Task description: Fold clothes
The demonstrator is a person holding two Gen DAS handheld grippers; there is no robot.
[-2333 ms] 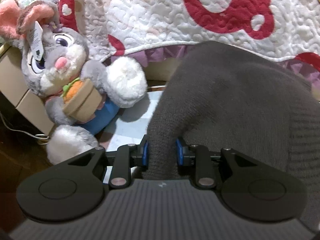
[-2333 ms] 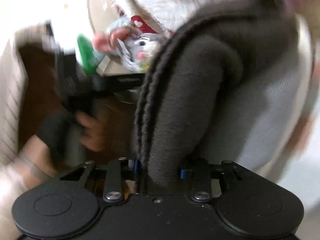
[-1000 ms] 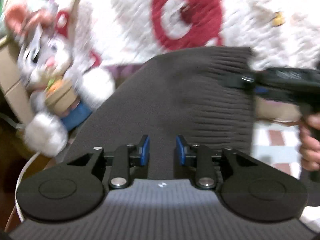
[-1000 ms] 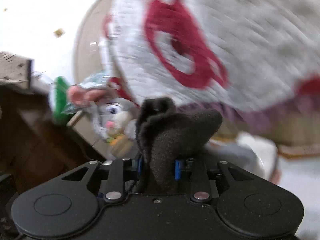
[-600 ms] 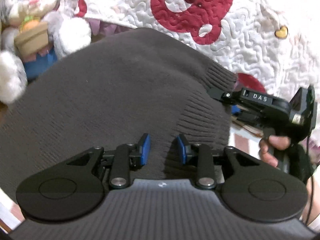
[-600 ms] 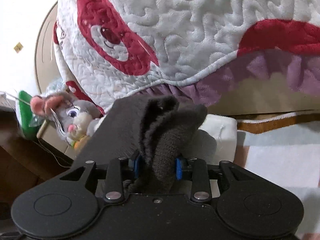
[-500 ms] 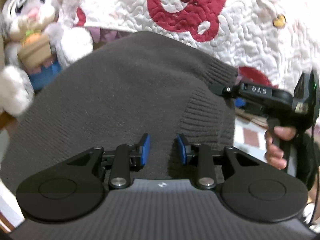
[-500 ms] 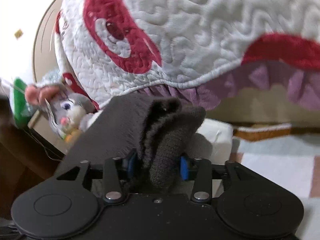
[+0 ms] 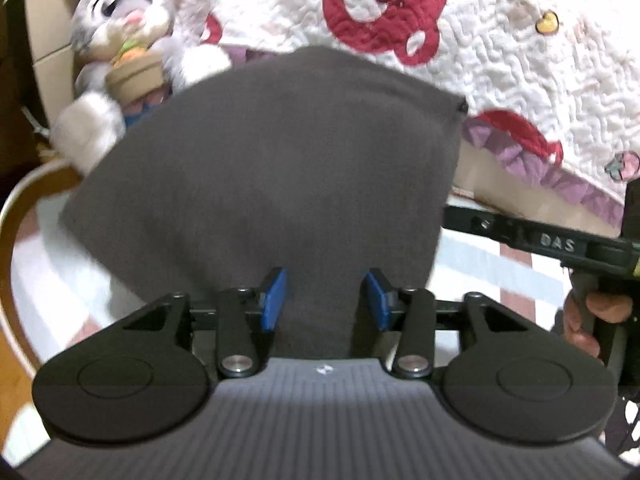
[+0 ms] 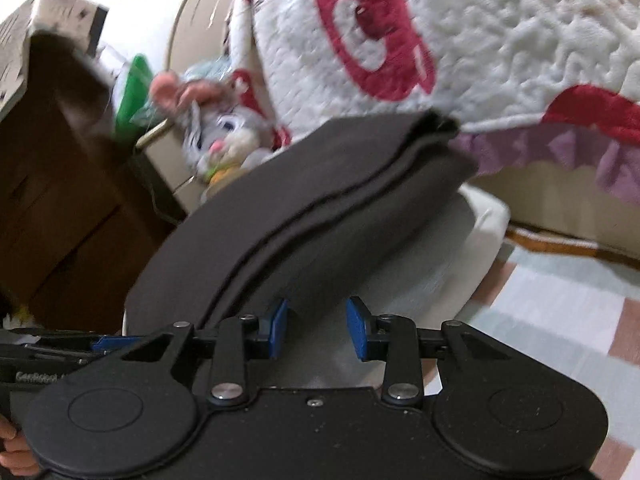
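sweater: dark grey knit sweater (image 9: 272, 168), soft matte weave, folded into a broad flat slab lying on a round low table (image 9: 16, 216); right wrist view shows two stacked layers with a dark seam line along the side (image 10: 320, 204).
left gripper: left gripper (image 9: 323, 298) has blue pads spread apart, the sweater's near edge lies in the gap — pads do not look pressed on the cloth.
right gripper: right gripper (image 10: 316, 326) has jaws apart, holding nothing; the sweater's lower edge sits just ahead of the left pad, pale table surface showing in the gap.
quilt: white quilted bedspread (image 9: 500, 40), puffy stitched swirls, red bear motif, purple ruffle along the hem.
plush: grey and white plush rabbit (image 9: 120, 20), fuzzy, beside the sweater's far left corner, clutching a tan pot shape; blurred.
floor: pale green and pink checked mat (image 10: 560, 312).
hard to make out: sweater ribbing lost to motion blur; near edge hidden under the left gripper body.
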